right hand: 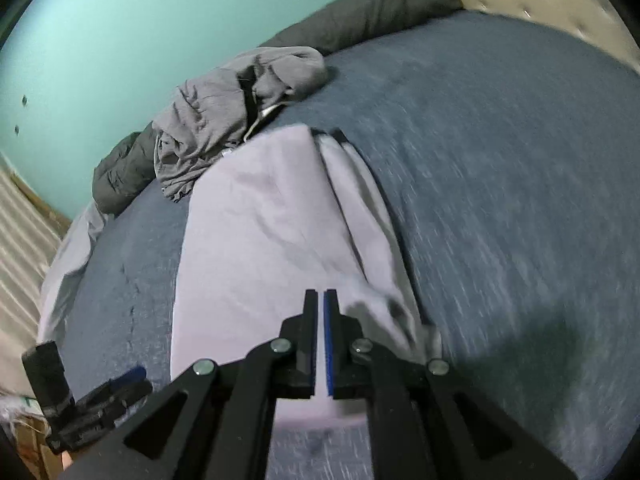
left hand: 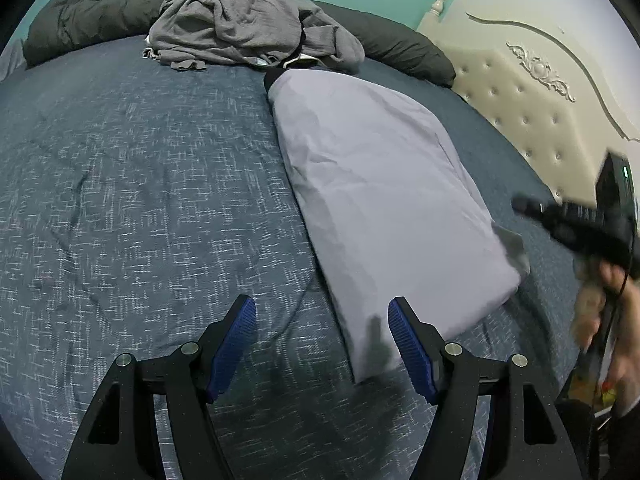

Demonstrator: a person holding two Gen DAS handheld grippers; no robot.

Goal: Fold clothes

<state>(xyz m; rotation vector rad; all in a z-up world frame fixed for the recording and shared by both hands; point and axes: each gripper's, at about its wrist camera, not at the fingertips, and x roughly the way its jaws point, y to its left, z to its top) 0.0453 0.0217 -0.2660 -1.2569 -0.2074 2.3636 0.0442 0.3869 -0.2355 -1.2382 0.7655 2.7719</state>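
Pale lilac folded garment [left hand: 384, 200] lengthwise on bed, left fingers [left hand: 240, 332] spread empty, right fingers [right hand: 310, 332] closed.

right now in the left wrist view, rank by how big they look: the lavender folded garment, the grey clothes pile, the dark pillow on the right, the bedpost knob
1. lavender folded garment, though it lies nearest the camera
2. grey clothes pile
3. dark pillow, partly hidden behind the pile, so its rank against the pile is unsure
4. bedpost knob, clearly smallest

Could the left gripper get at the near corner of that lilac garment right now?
Probably yes. The left gripper is open, its right finger already over the lilac garment near that corner, and nothing lies between them on the bedspread.
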